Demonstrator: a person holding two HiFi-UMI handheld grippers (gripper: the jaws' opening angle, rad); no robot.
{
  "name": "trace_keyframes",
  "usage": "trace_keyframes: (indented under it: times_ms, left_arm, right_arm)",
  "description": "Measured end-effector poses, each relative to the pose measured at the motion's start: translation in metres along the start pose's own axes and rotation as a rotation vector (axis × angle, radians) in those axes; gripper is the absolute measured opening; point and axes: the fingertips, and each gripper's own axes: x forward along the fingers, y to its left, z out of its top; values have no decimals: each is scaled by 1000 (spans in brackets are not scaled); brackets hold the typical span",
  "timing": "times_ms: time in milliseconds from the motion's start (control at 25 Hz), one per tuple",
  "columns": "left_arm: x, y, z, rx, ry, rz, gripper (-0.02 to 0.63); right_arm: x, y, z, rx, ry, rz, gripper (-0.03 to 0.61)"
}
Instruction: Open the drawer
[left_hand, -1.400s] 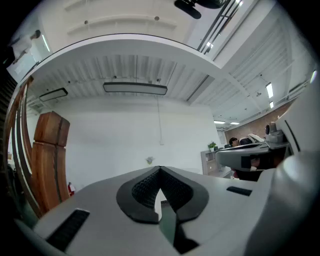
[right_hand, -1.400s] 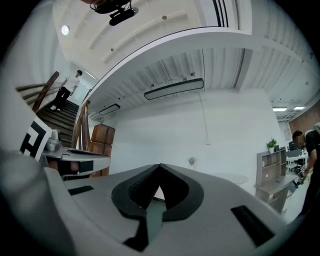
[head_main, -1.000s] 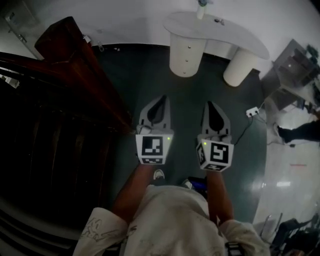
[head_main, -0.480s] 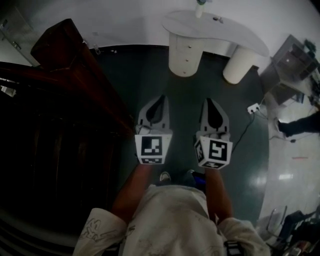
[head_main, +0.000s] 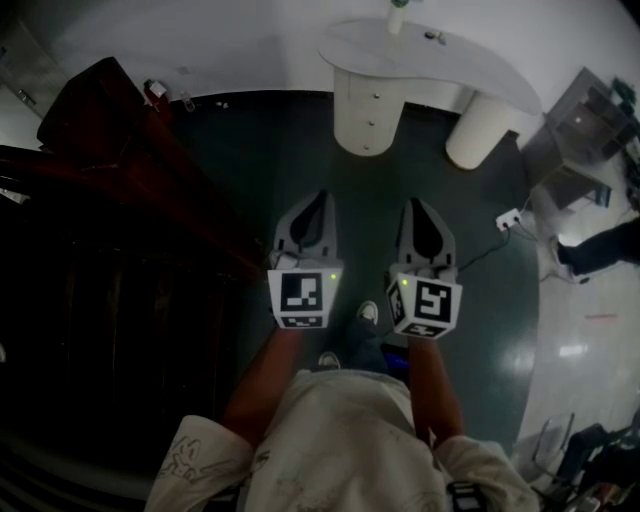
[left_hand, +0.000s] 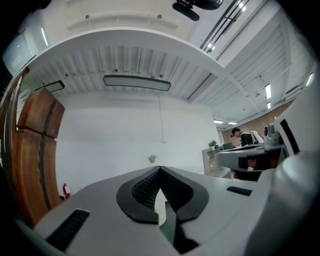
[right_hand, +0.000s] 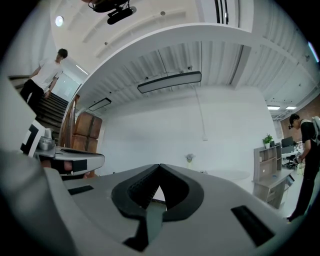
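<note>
Meanwhile the dark green floor (head_main: 300, 150) takes up most of the head view, and it has slid under the person over the last second. The wooden staircase (head_main: 150, 200) on the left has swung further toward the left edge. One shoe (head_main: 368, 312) now shows ahead of the body, between the two arms, where a moment ago it sat tucked close in. I read this as a walk toward the furniture, so the task is at the approach stage and nothing has been touched yet.

Ahead, against the white wall, stands a white desk (head_main: 450, 60) with a curved top on two round supports. The nearer, left one is the drawer pedestal (head_main: 365, 115), a pale cylinder well apart from both grippers and roughly straight ahead of them. Its front looks flush and closed all the way down, with no drawer pulled out.

The left gripper (head_main: 322, 195) and right gripper (head_main: 418, 203) are carried side by side and level, aimed at the desk. Each one's own view shows its dark pads meeting at the tip with nothing between them, so both are closed and empty.

Smallest are three knobs (head_main: 370, 97) in a vertical row down the pedestal front. They suggest three stacked drawers, and which one is meant I cannot tell.
</note>
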Motion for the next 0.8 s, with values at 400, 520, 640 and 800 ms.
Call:
trace_keyframes:
  times_ms: [400, 520, 640, 800]
  left_arm:
    - [104, -10, -4, 7, 10, 16, 2]
    - [138, -15, -5, 2, 20, 26, 2]
    - [172, -18, -7, 7, 22, 32, 2]
    - [209, -18, -8, 16, 23, 46, 2]
  right_arm:
    - [83, -60, -6, 11, -7, 26, 6]
    - [112, -81, -9, 20, -5, 38, 6]
    - [141, -102, -12, 34, -5, 47, 5]
    - [173, -119, -18, 33, -4, 71, 6]
